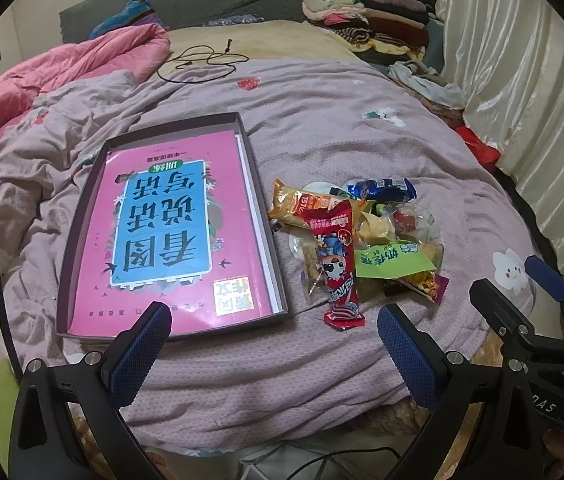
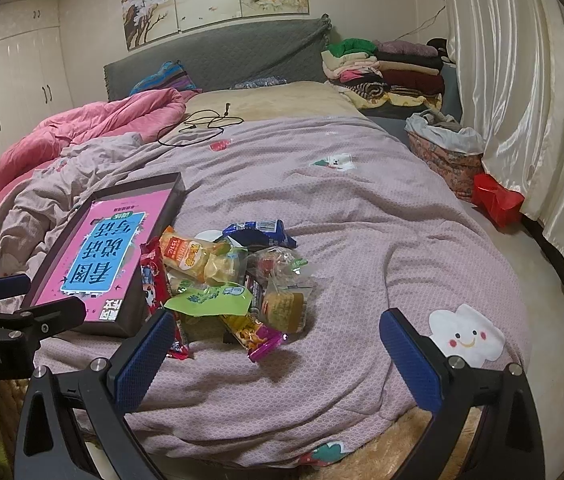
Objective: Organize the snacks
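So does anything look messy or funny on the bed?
Yes. The snacks lie in a jumbled heap on the blanket, overlapping, none in the box beside them. That box holds a pink book instead, which seems odd for snack sorting.

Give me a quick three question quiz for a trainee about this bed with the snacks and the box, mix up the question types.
1. True or false: the left gripper is shut on a snack.
2. Multiple choice: what lies inside the shallow box? A) a pink book B) a folded towel C) a blue cup
3. Fill in the missing word: the long red snack packet lies at the edge of the snack pile, on the side nearest the ____.

Key
1. False: both it and the right gripper are open and hold nothing.
2. A: the pink book lies flat inside and covers most of the bottom.
3. Box.
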`<state>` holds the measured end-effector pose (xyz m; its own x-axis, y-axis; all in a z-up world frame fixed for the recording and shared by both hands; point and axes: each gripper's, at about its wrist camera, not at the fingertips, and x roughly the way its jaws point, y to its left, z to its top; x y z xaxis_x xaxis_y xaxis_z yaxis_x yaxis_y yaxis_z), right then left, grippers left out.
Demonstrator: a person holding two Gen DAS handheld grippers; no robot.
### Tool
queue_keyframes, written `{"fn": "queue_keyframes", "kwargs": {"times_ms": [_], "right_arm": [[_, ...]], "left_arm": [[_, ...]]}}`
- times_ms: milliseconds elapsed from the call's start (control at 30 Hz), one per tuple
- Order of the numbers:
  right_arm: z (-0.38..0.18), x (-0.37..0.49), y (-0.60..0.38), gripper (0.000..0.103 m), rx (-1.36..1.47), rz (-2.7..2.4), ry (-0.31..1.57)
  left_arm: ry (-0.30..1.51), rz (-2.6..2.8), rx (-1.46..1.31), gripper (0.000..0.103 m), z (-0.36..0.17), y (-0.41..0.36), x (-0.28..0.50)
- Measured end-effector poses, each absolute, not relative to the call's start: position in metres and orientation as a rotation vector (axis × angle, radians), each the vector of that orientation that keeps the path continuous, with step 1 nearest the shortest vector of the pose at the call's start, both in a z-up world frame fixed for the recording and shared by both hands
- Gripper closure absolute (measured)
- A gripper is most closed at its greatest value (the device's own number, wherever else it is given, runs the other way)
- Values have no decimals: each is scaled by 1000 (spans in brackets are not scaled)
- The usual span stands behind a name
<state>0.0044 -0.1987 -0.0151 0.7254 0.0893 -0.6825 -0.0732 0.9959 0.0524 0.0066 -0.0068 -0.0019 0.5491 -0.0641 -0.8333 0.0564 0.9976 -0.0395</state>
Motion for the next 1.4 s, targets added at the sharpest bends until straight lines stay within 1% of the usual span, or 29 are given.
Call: {"fn": "queue_keyframes", "kwargs": {"times_ms": [233,600,767,1000,1133,1300,1367,1400], "right_arm": [[-24,11,-204,0,39,87,775],[-49,37,-220,0,84,59,863],[-58,41,-211,0,52,119,893],[-48,71,-225,0,96,129,854],[-51,98,-226,0,47,175,869],[-68,123,-219,1,-51,229,910],[-75,129,-216,2,-91,237,911],[-78,131,-216,5,-101,241,913]], "left_arm": [[1010,-102,-25,0,-8,-9,16],[1046,-156,-44,0,-20,-18,43],[1067,-182,-54,2,-24,-23,55],[1081,-203,-63,6,-29,-31,64],[1094,-204,-70,6,-32,-35,70],[1114,-198,-73,6,-37,-36,76],[1121,-201,-75,6,-39,-36,78],[1126,-198,-76,6,-40,-36,80]]}}
